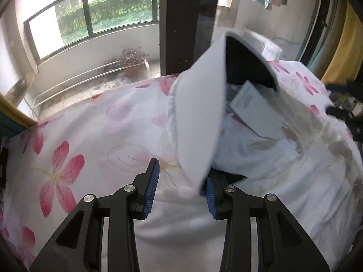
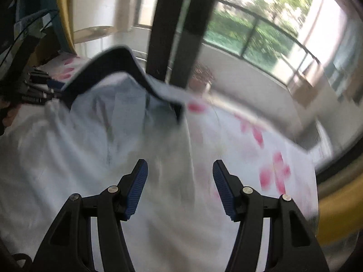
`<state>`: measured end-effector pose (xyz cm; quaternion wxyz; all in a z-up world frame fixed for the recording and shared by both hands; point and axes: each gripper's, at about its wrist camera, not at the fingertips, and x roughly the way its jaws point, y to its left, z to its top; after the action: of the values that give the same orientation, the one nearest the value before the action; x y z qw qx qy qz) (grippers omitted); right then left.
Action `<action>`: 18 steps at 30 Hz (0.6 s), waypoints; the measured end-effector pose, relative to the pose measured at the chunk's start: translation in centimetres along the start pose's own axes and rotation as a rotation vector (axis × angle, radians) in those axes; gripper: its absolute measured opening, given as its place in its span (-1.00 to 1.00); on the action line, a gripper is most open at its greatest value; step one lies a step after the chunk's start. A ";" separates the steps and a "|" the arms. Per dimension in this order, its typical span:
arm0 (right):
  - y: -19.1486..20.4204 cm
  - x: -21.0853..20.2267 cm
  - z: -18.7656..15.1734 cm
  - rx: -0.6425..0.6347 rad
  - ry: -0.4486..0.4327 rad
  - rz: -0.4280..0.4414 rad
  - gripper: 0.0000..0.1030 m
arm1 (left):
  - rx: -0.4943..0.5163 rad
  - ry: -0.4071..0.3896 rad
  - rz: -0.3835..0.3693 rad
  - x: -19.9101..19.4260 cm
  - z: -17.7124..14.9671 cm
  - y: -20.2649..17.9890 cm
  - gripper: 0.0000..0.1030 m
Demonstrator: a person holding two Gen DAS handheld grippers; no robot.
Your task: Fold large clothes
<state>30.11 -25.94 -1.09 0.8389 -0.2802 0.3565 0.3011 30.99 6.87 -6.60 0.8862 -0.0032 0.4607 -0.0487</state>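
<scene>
Jaws of left gripper and right gripper parted, empty; pale shirt rumpled on floral bed, dark-lined collar upright.

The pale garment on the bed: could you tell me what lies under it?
The pink-flowered bedsheet shows around the pale garment and presumably continues beneath it; whatever else lies under the cloth is hidden.

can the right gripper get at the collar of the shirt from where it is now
Probably yes. The right gripper is open over the pale blue shirt, and the dark-lined collar stands up ahead of it with only loose cloth between. The view is blurred, so not certain.
</scene>
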 end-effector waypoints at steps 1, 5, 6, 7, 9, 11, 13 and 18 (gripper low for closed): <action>0.4 0.9 1.2 -0.028 -0.013 -0.001 0.16 | 0.001 0.001 0.003 0.2 0.2 0.3 -0.23; 2.7 4.4 5.1 -0.180 -0.091 -0.061 0.15 | 0.006 -0.002 0.022 1.0 1.2 1.6 -0.23; 3.2 5.0 5.6 -0.207 -0.109 -0.076 0.14 | 0.009 -0.004 0.027 1.2 1.5 1.8 -0.23; 3.8 5.9 6.1 -0.236 -0.119 -0.080 0.03 | 0.013 -0.006 0.034 1.3 1.7 2.0 -0.23; 4.8 7.5 7.0 -0.277 -0.119 -0.062 -0.30 | 0.016 -0.010 0.040 1.8 2.4 2.5 -0.23; 5.1 8.5 7.4 -0.287 -0.121 -0.073 -0.93 | 0.010 -0.013 0.037 2.3 3.1 3.0 -0.23; 4.5 9.0 7.4 -0.258 -0.119 -0.094 -0.94 | -0.009 -0.014 0.025 2.7 3.7 3.6 -0.23; 2.1 8.0 5.7 -0.201 -0.082 -0.120 -0.94 | -0.013 -0.015 -0.045 3.6 4.8 3.4 -0.22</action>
<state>35.61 -18.24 -4.40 0.8369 -0.3711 0.2727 0.2957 37.28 9.74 -6.93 0.8883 -0.0196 0.4541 -0.0656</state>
